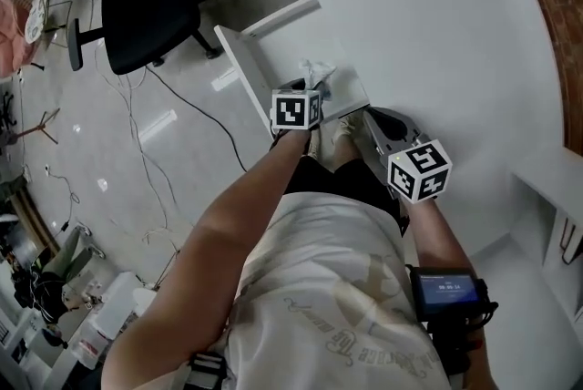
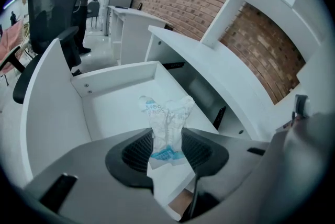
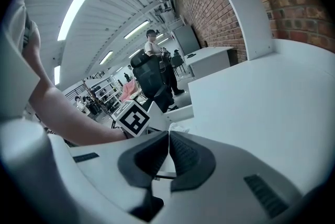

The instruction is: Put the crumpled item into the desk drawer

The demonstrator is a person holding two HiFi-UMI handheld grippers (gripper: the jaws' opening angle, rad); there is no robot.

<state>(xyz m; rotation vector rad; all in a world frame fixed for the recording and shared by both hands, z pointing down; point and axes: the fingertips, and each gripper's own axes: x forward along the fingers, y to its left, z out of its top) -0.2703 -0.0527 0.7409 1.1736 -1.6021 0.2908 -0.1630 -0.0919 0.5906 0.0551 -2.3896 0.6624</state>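
Left gripper (image 2: 166,140): pinching crumpled white-and-blue wrapper (image 2: 168,115)
Right gripper (image 3: 168,154): closed, empty
Advice: release low inside open white drawer (image 2: 112,108)

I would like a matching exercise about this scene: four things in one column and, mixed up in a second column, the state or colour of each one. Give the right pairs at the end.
Things:
1. left hand-held gripper
2. right hand-held gripper
3. desk drawer
4. office chair

States or colours:
A. black
B. pulled open
C. shut, with nothing between its jaws
D. shut on the crumpled wrapper

Right pairs: 1-D, 2-C, 3-B, 4-A.
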